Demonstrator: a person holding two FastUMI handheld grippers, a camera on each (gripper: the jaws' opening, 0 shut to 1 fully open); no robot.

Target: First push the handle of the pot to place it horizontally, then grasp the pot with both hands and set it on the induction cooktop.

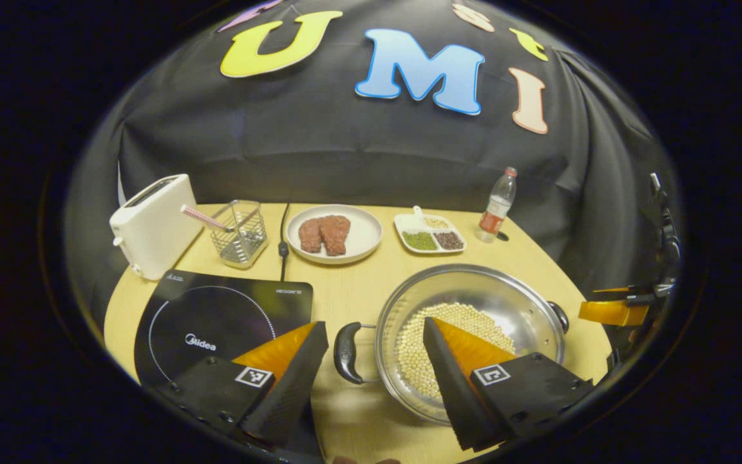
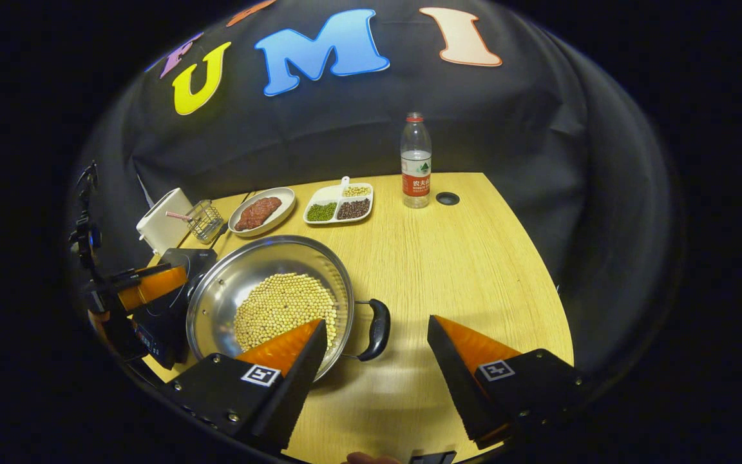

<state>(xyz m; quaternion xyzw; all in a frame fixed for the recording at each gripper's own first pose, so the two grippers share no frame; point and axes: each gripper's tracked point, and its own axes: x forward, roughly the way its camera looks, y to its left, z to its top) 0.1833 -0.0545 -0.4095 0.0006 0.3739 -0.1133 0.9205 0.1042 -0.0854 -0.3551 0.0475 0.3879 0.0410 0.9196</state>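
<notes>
A steel pot (image 1: 474,287) with soybeans (image 1: 409,348) in it sits on the wooden table, just right of the black induction cooktop (image 1: 216,316). Its two black handles point left (image 1: 347,352) and right (image 1: 559,316). My left gripper (image 1: 374,328) is open, its fingers either side of the left handle without touching it. In the right gripper view the pot (image 2: 248,264) lies at the left, and my right gripper (image 2: 376,325) is open around its near handle (image 2: 379,330). Each gripper also appears in the other's view, right gripper (image 1: 612,312) and left gripper (image 2: 152,283).
Along the table's back stand a white toaster (image 1: 152,222), a wire basket (image 1: 239,232), a plate of meat (image 1: 334,233), a divided dish of beans (image 1: 430,233) and a water bottle (image 1: 497,205). A cable (image 1: 283,245) runs to the cooktop. Bare table (image 2: 474,258) stretches right of the pot.
</notes>
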